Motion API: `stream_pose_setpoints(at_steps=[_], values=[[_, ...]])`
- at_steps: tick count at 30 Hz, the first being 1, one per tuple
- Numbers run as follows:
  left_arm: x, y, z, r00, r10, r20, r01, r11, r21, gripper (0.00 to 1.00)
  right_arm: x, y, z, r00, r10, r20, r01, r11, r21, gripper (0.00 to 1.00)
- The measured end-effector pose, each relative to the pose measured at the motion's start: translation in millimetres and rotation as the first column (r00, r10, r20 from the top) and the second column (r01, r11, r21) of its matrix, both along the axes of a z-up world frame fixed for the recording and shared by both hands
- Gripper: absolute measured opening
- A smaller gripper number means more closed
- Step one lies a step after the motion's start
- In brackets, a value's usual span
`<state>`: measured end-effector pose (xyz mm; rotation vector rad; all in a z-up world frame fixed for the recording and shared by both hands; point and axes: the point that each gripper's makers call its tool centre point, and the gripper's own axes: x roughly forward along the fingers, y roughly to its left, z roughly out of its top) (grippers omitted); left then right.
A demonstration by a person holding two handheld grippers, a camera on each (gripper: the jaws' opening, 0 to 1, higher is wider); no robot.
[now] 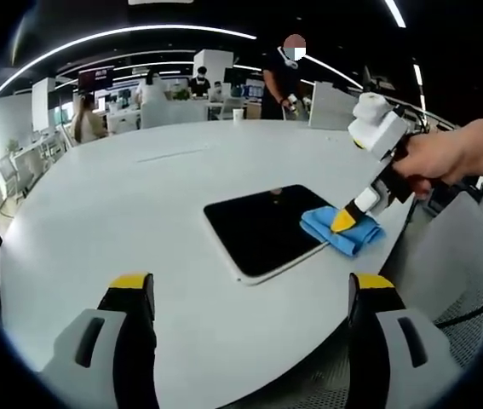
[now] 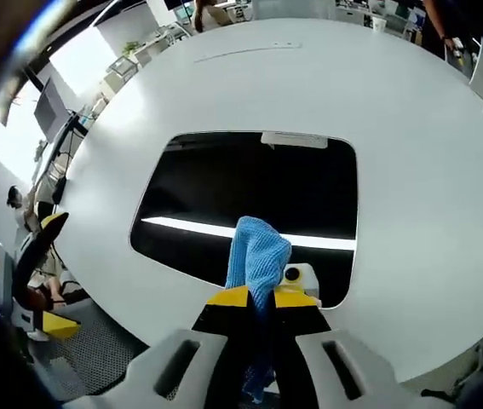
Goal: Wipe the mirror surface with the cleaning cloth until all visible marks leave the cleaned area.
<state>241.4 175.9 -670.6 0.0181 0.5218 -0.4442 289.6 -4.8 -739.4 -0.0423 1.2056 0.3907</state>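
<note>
My right gripper (image 2: 260, 296) clamps the blue cloth (image 2: 258, 251) at frame bottom, on the mirror (image 2: 224, 183); left gripper (image 1: 254, 285) apart above the white table (image 1: 139, 196)

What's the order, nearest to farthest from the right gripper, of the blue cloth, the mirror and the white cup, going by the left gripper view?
1. Blue cloth: pinched in the right gripper, at the mirror's right corner.
2. Mirror: dark, flat on the white table, just under and left of the cloth.
3. White cup: at the table's far edge.
</note>
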Motion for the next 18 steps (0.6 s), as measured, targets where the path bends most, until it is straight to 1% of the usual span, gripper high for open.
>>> stream_pose_setpoints(at_steps=[8,18], values=[[0.1,0,-0.3,1.000,-0.002,0.000,0.002,1.000,0.002,0.92,0,-7,0.2,1.000,-0.006,-0.001,0.006,1.000,0.003,0.02],[-0.5,0,-0.5,1.000,-0.006,-0.002,0.006,1.000,0.003,0.92,4,-32,-0.2,0.999,-0.041,0.001,0.041,0.999,0.000,0.02]])
